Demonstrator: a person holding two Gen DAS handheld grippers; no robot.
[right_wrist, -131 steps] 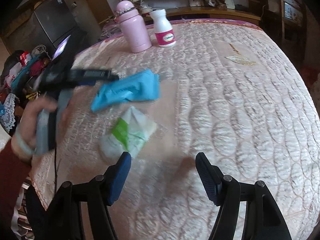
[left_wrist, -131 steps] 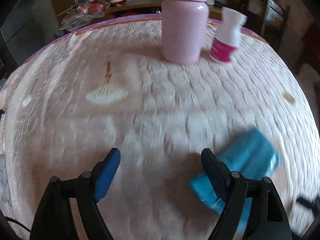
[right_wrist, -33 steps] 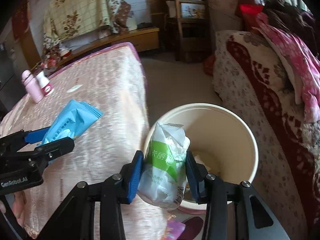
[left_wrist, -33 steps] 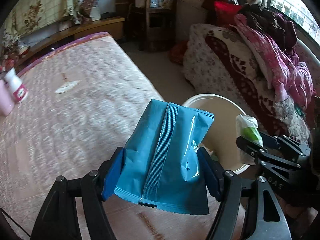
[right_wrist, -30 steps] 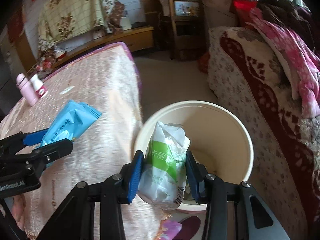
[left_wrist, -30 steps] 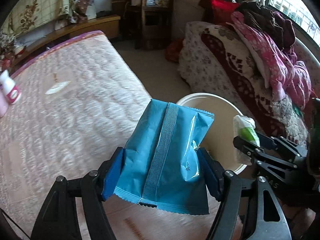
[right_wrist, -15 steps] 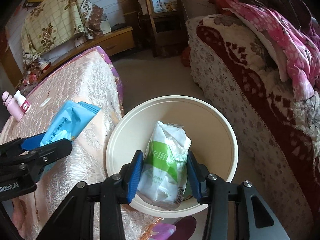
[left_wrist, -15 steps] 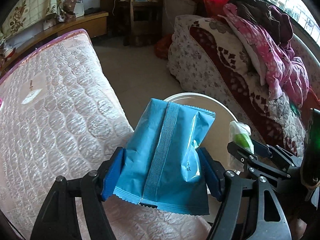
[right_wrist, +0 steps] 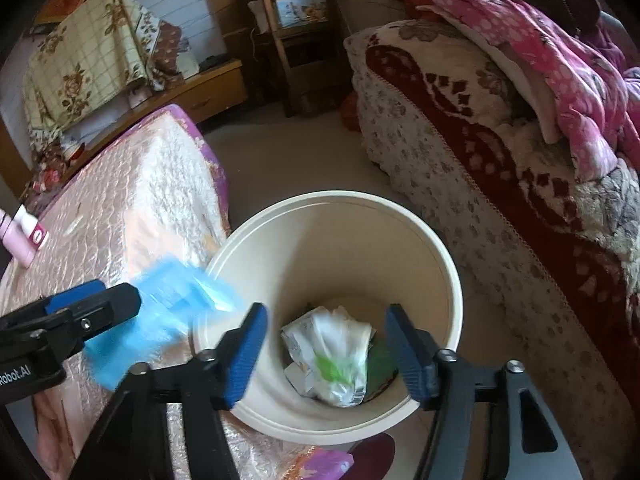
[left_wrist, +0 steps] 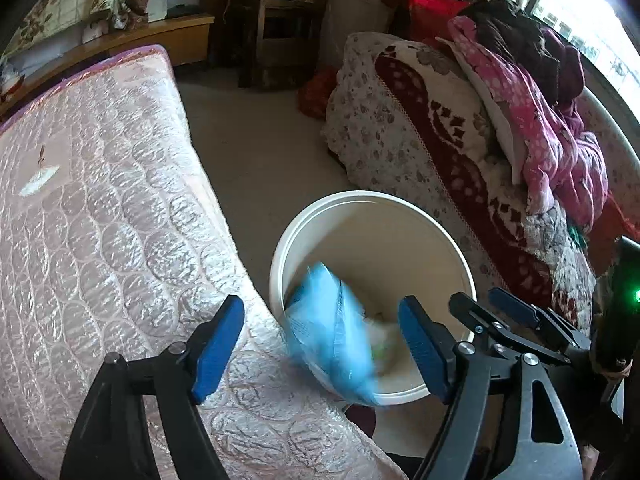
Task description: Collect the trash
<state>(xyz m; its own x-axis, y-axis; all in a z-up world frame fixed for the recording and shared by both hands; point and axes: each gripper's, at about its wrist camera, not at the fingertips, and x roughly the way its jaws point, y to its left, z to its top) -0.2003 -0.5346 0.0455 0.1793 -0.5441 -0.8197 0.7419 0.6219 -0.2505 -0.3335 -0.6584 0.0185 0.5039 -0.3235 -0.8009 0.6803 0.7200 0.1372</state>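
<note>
Blue packet (left_wrist: 332, 332): I see it blurred and loose between my left jaws, touching neither pad, at the near-left rim of the bin, about 7 o'clock on the rim circle. In the right wrist view it smears across the rim at about 9 o'clock (right_wrist: 160, 320), partly over the mattress edge.
White-and-green packet (right_wrist: 336, 360): I see it inside the bin, low down among other scraps, in line with the gap between my right jaws and clear of both pads.
Cream bin (right_wrist: 436, 248): it stands on the floor just beside the mattress corner, with the patterned sofa close on its far-right side, around 2 o'clock.
Left hand-held gripper (left_wrist: 324, 344): released. Its jaws have just been opening and stand wide, with the blue packet between them but ungripped. From the right wrist view it enters at 9 o'clock (right_wrist: 96, 304).
Right hand-held gripper (right_wrist: 324, 352): released. Its jaws have just been opening and both blue pads are apart over the bin's mouth, nothing pressed between them. From the left wrist view I see it at 4 o'clock (left_wrist: 496, 308), beside the bin's rim.
Mattress (left_wrist: 100, 220): pink quilted cover, filling my left view from 7 to 11 o'clock.
Pink bottle (right_wrist: 14, 244): upright on the mattress at 9 o'clock in the right view, a white bottle with a pink label (right_wrist: 32, 228) touching or just beside it.
Sofa (left_wrist: 440, 132): pink and dark clothes heaped on it at 2 o'clock.
</note>
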